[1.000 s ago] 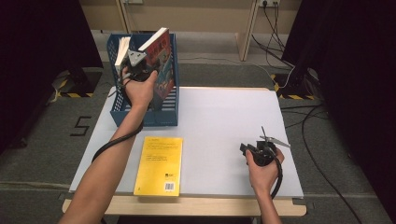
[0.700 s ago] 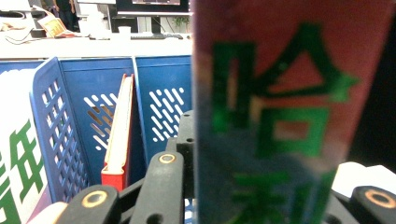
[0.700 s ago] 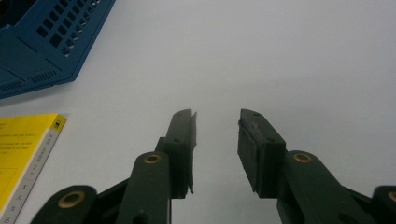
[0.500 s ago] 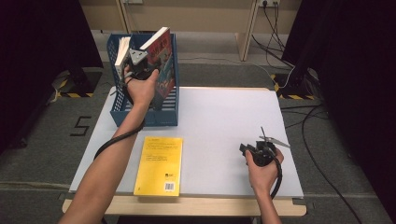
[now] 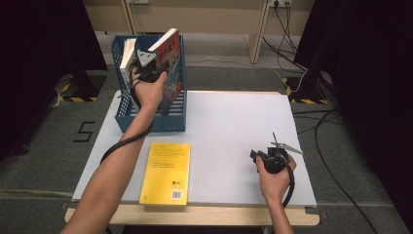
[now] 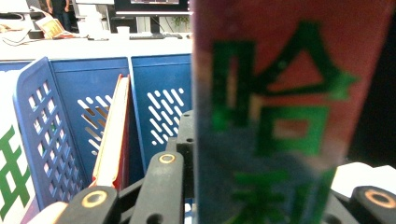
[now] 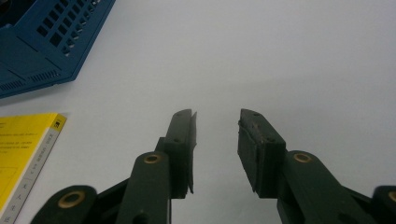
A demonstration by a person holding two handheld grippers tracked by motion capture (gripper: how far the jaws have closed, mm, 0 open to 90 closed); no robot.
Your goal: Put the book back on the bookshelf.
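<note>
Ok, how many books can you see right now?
3. A red-covered book is held by the left gripper over the blue rack; a white book stands in the rack; a yellow book lies on the table. The rack may hide more.

In the upper left of the frame, the left gripper holds a red-covered book tilted over the blue file rack. A yellow book lies flat at lower centre on the white table. At lower right, the right gripper rests on the tabletop.
</note>
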